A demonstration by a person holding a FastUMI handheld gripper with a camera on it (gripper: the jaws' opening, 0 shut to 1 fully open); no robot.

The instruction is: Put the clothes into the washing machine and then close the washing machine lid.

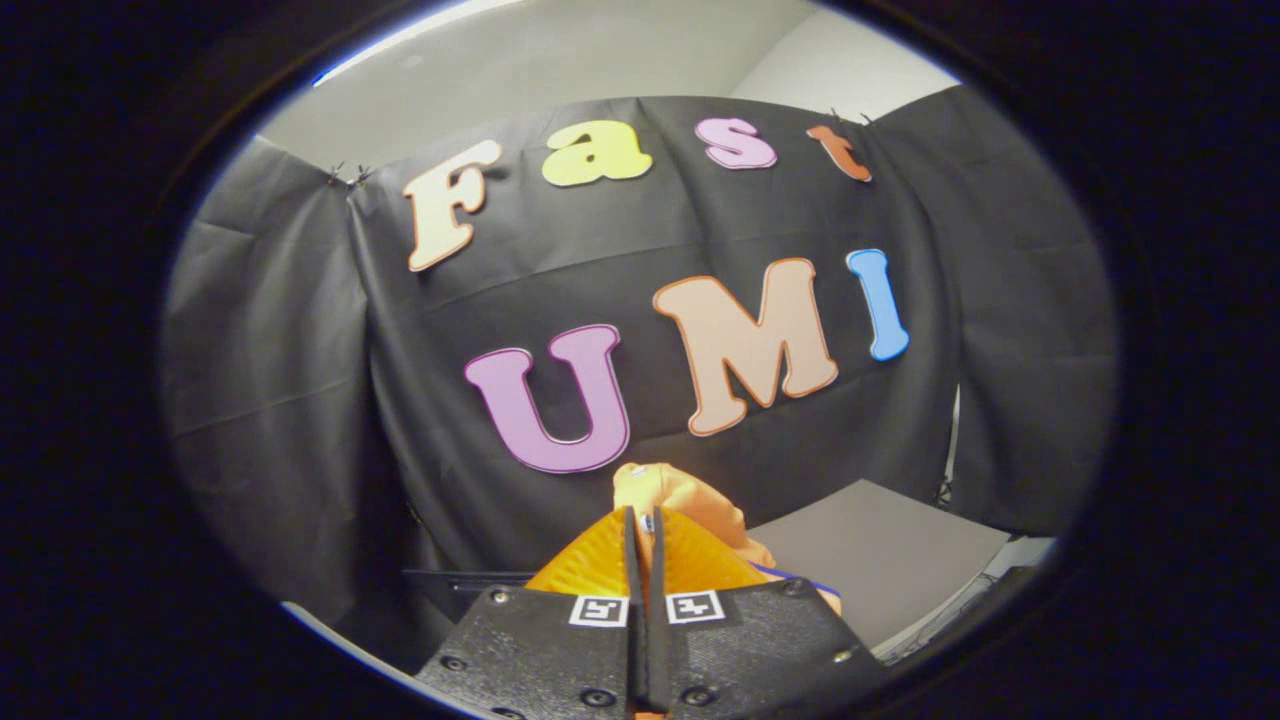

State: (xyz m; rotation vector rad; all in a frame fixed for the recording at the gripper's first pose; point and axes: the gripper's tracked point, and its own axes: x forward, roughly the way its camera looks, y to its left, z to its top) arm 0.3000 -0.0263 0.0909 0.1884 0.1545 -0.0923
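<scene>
Gripper [641,520]: 2 orange fingers nearly together, pinching 1 orange garment [690,505] bunched at and just beyond their tips.
Room: open air ahead.
Surface: 1 grey tabletop [880,565] beyond the fingers.

Most of the orange garment [690,510] is tucked behind the gripper's [643,520] fingers [590,565], so its shape is anyone's guess. The grey tabletop [880,550] beyond them runs partly behind them too.
</scene>
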